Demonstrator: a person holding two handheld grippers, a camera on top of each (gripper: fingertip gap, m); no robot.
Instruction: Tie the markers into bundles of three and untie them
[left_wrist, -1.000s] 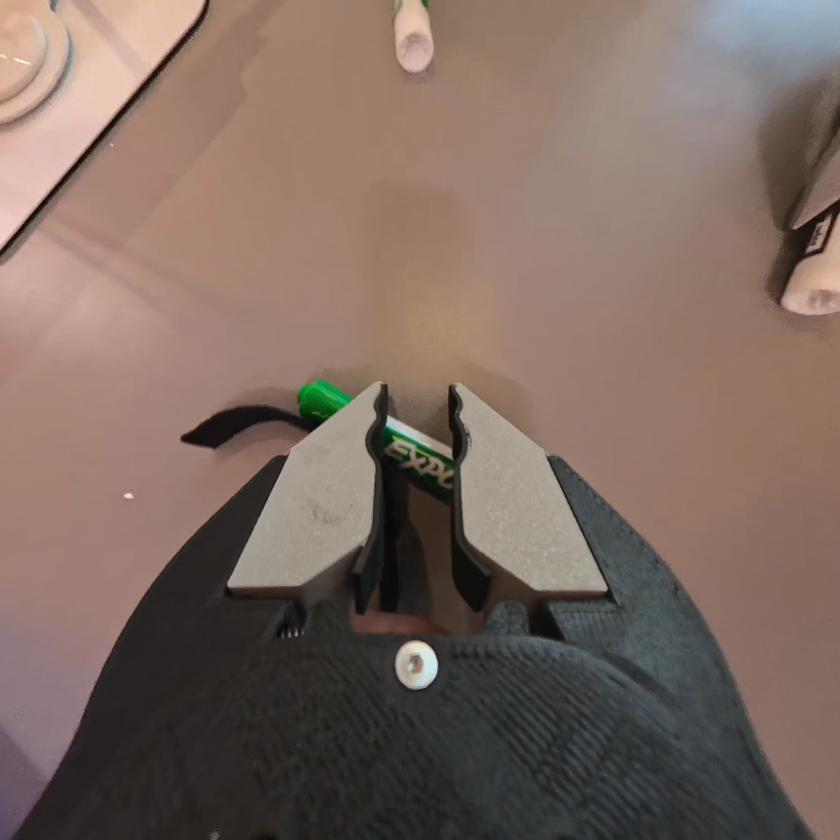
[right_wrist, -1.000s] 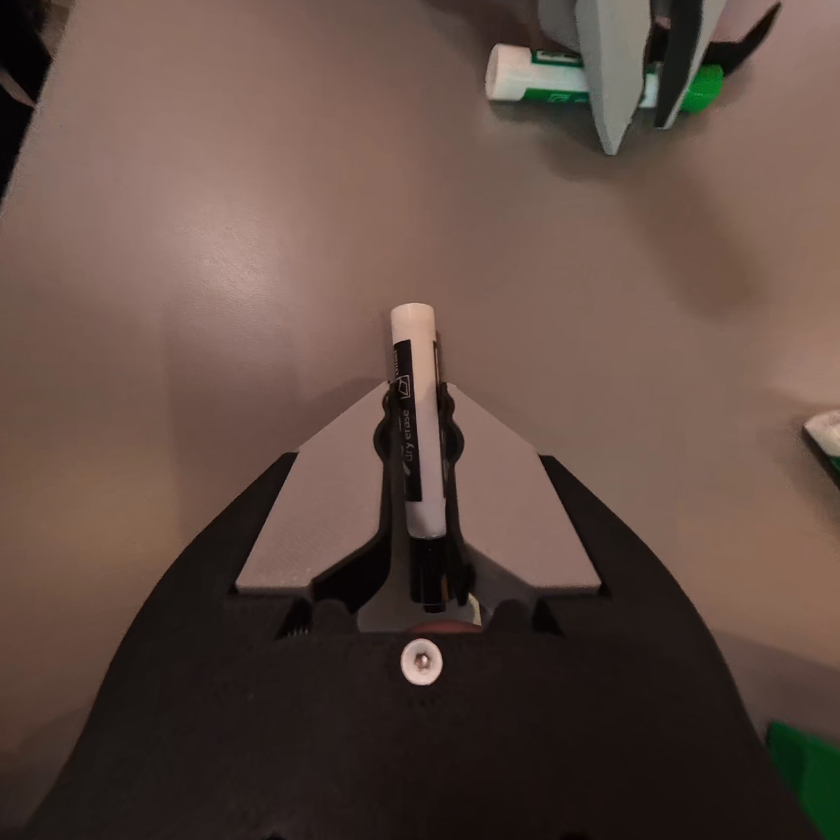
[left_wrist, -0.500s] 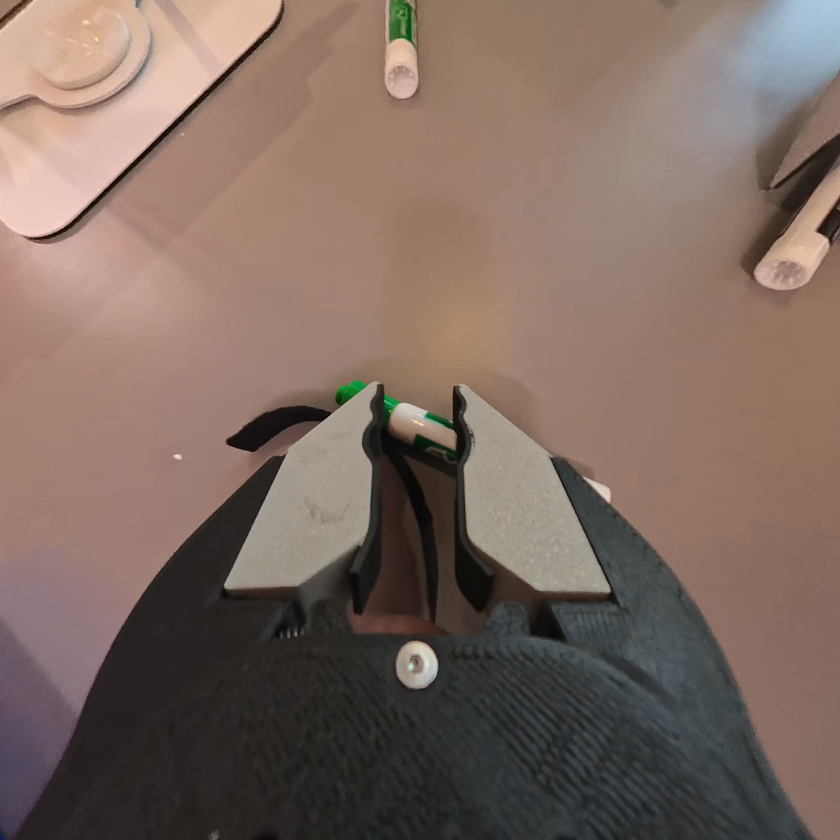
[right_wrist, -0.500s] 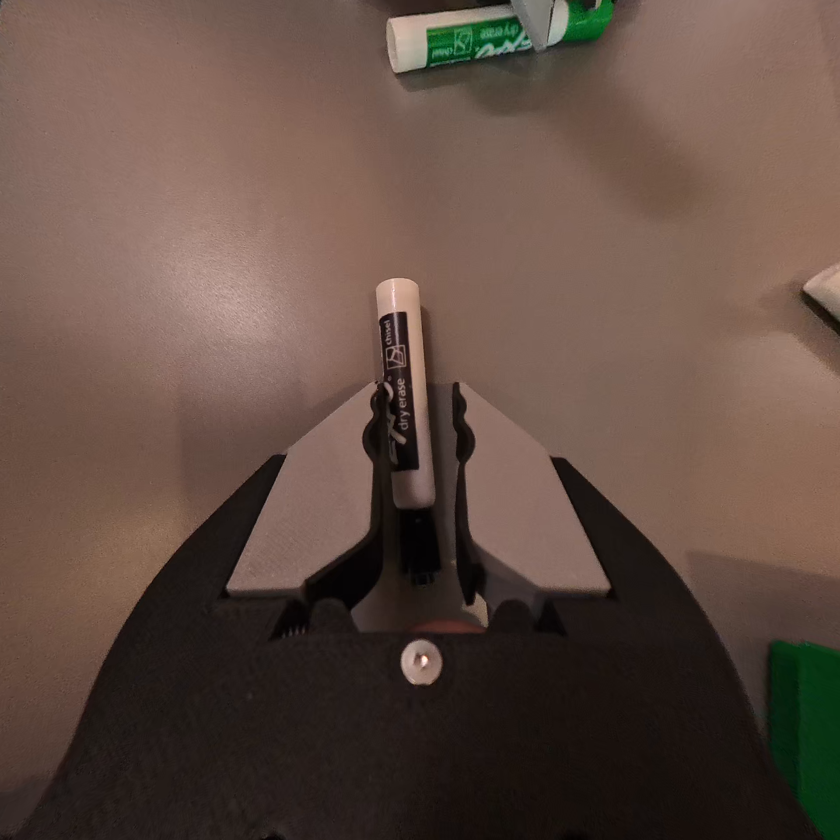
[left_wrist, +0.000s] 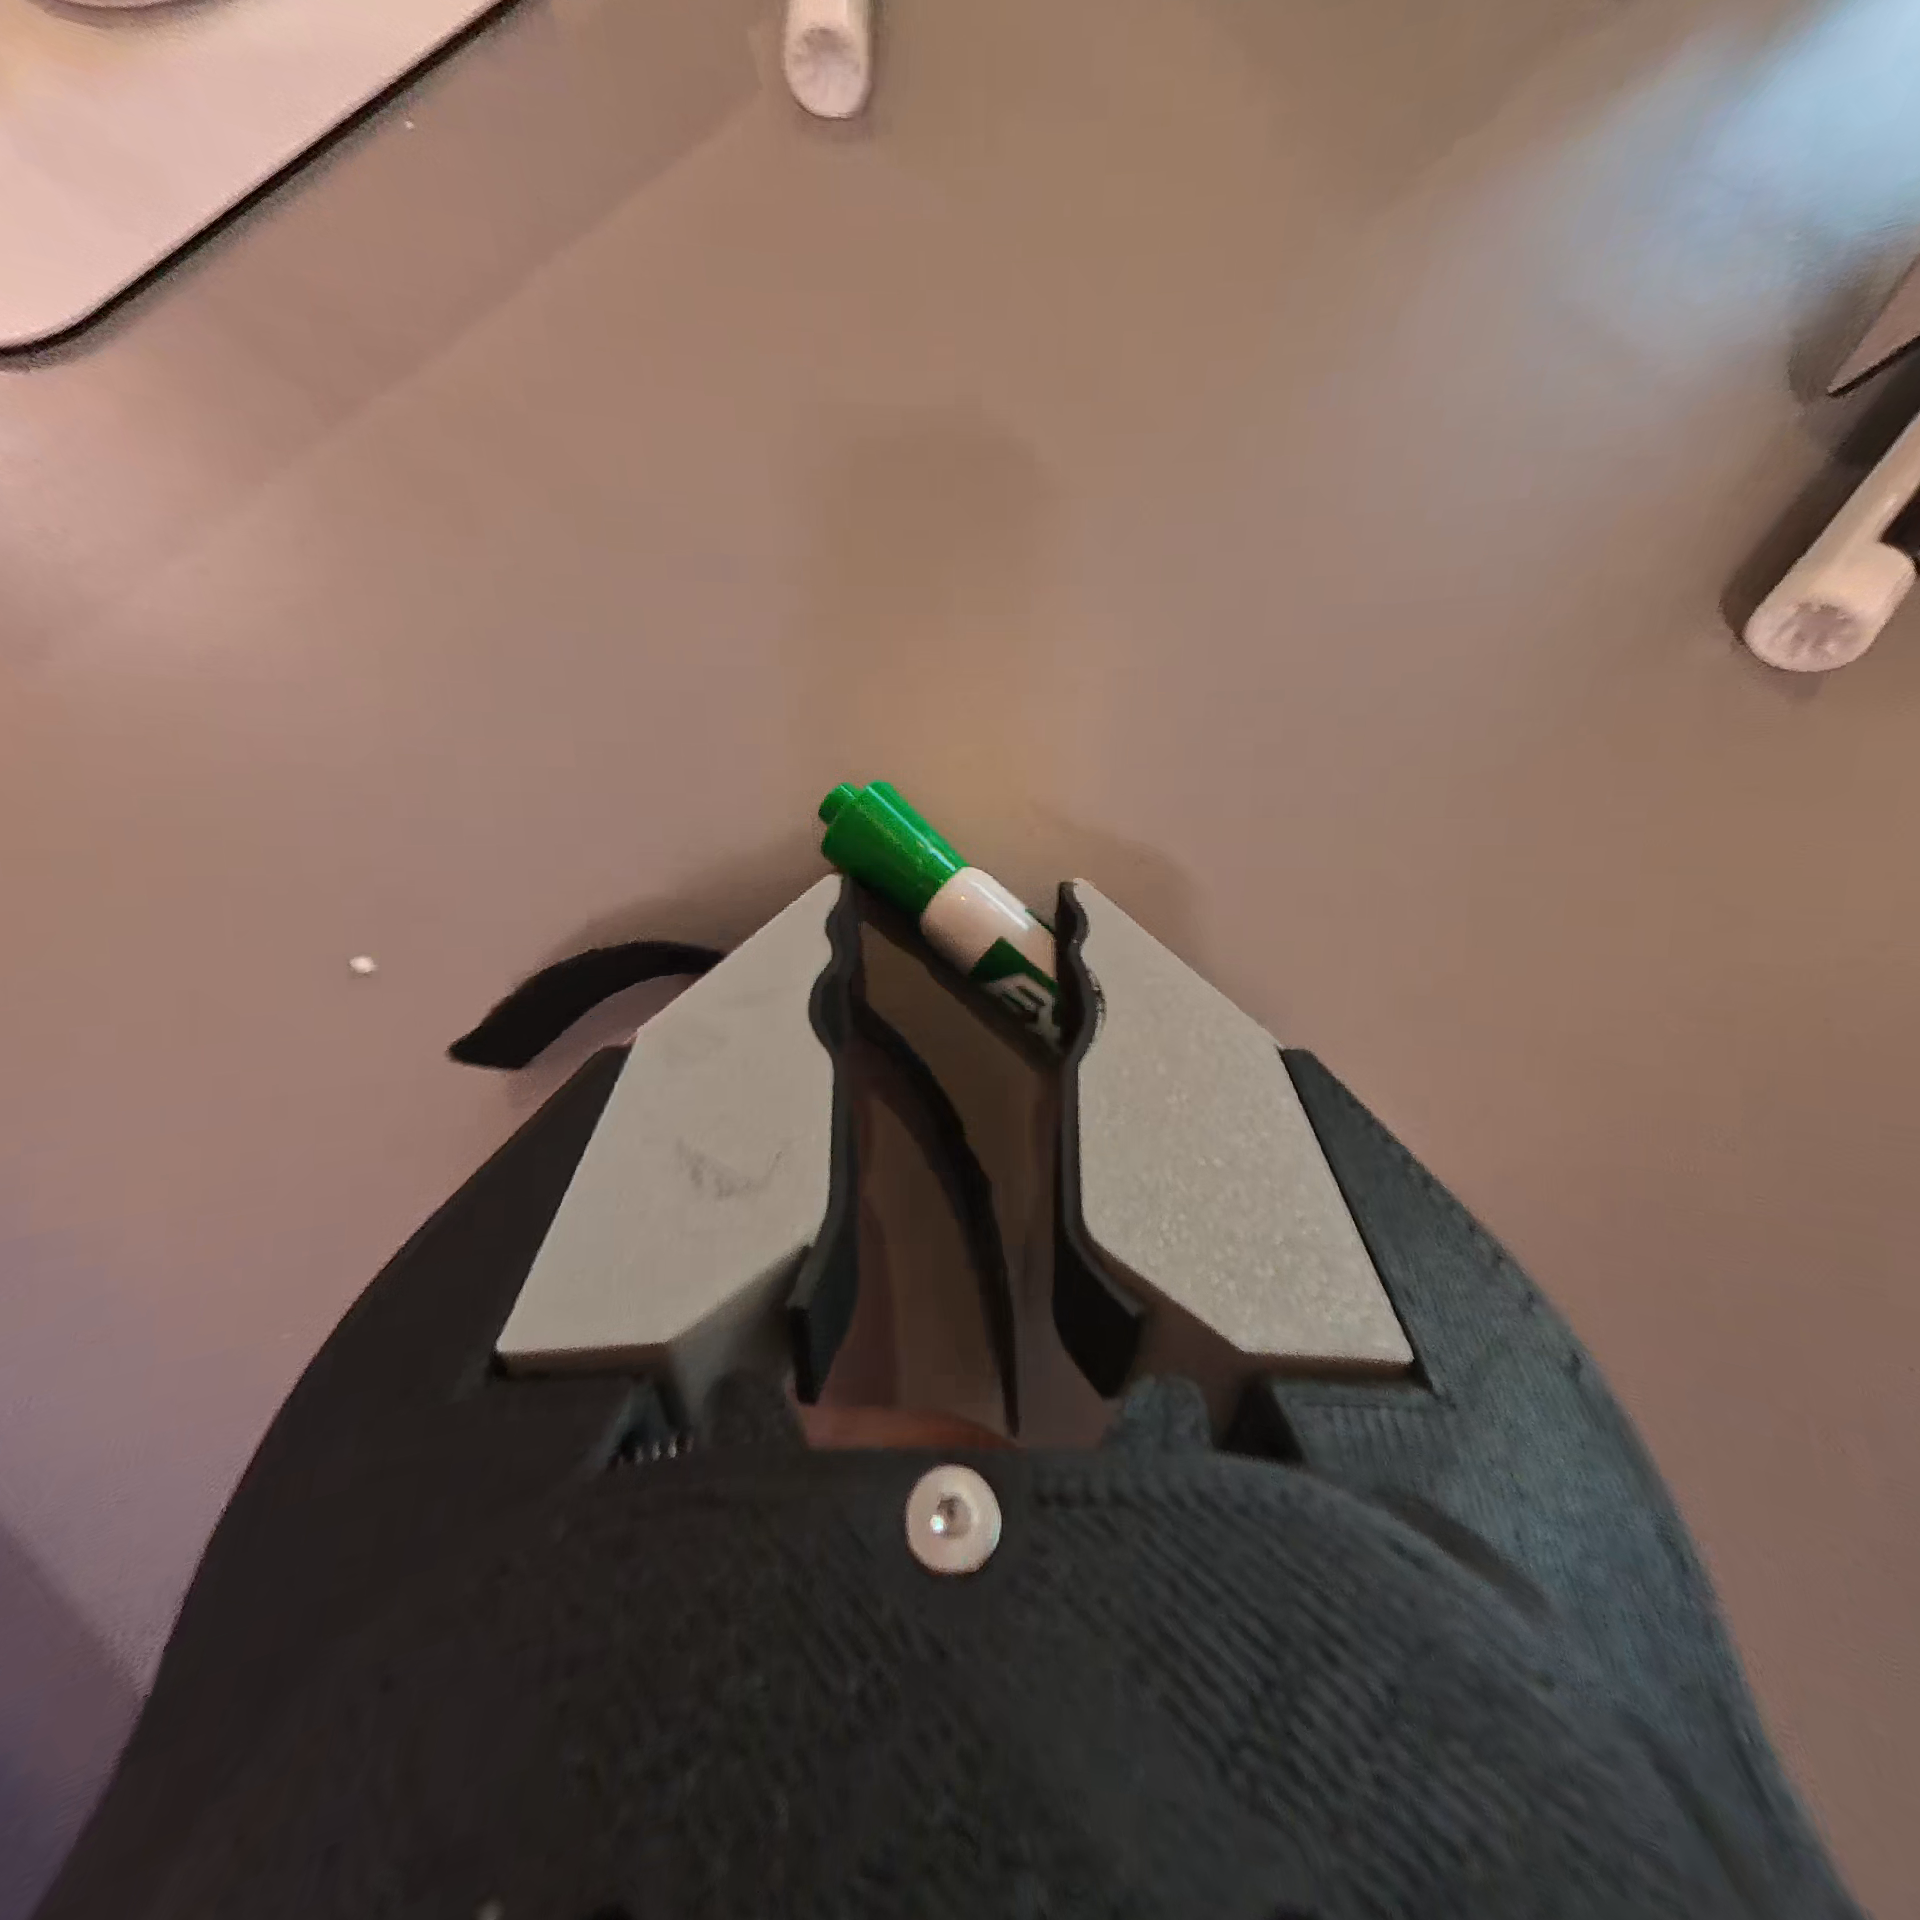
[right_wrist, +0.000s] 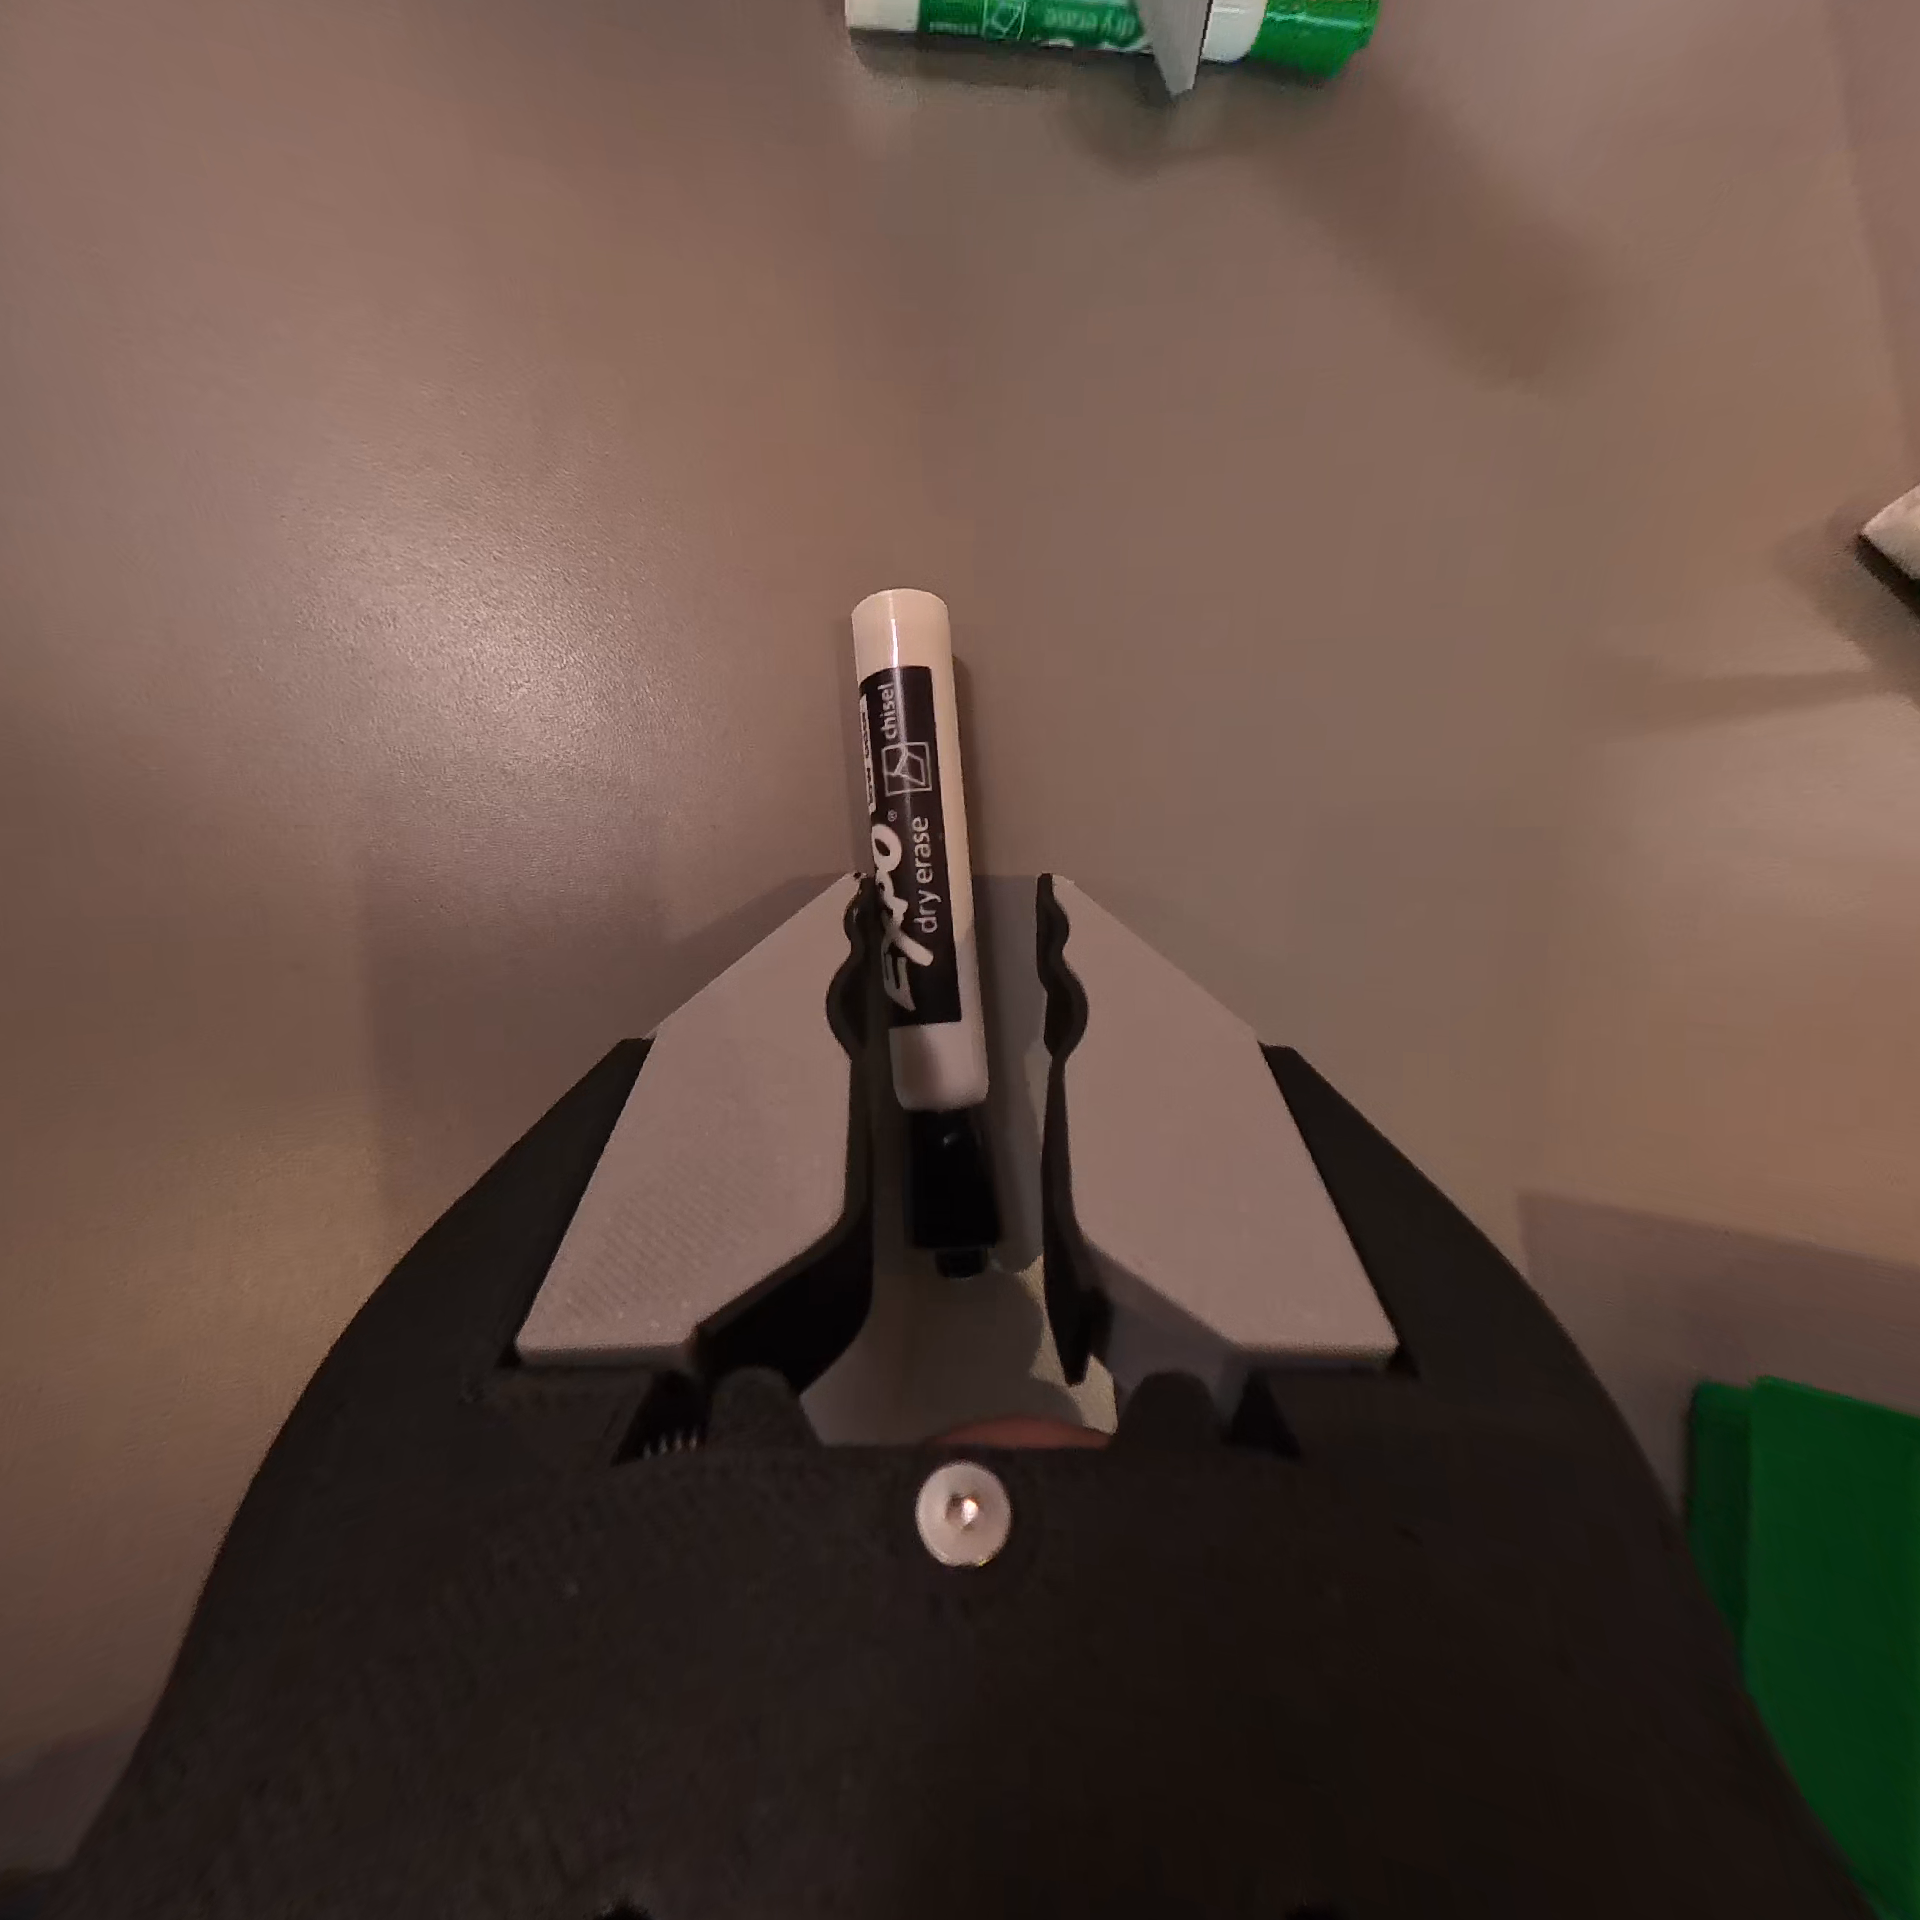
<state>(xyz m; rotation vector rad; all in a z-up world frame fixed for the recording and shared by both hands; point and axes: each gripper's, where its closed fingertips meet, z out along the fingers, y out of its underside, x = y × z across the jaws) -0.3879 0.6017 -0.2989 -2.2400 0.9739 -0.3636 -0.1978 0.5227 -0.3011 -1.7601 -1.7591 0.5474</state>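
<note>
My left gripper (left_wrist: 956, 888) is open just above the table. A green-capped marker (left_wrist: 904, 862) lies aslant on the table under and between its fingertips, against the right pad, with a gap to the left pad. A black strap (left_wrist: 561, 987) curls out to the left and runs back under the fingers. My right gripper (right_wrist: 945, 883) is open. A black-labelled white marker (right_wrist: 914, 790) lies lengthwise between its pads, beside the left pad, with a clear gap to the right pad. The green marker also shows at the top of the right wrist view (right_wrist: 1018, 21).
Another marker's white end (left_wrist: 826, 62) lies at the far edge. A pale flat board (left_wrist: 156, 156) sits at the far left. The black marker's end (left_wrist: 1808, 613) shows at the right. A green object (right_wrist: 1808, 1610) lies at the right gripper's lower right. The tips of one gripper are about 20 centimeters away from the tips of the other.
My right gripper was shut on the black marker and has opened; the marker now lies loose between the pads. My left gripper's jaws have widened, and more of the green marker's cap shows.
</note>
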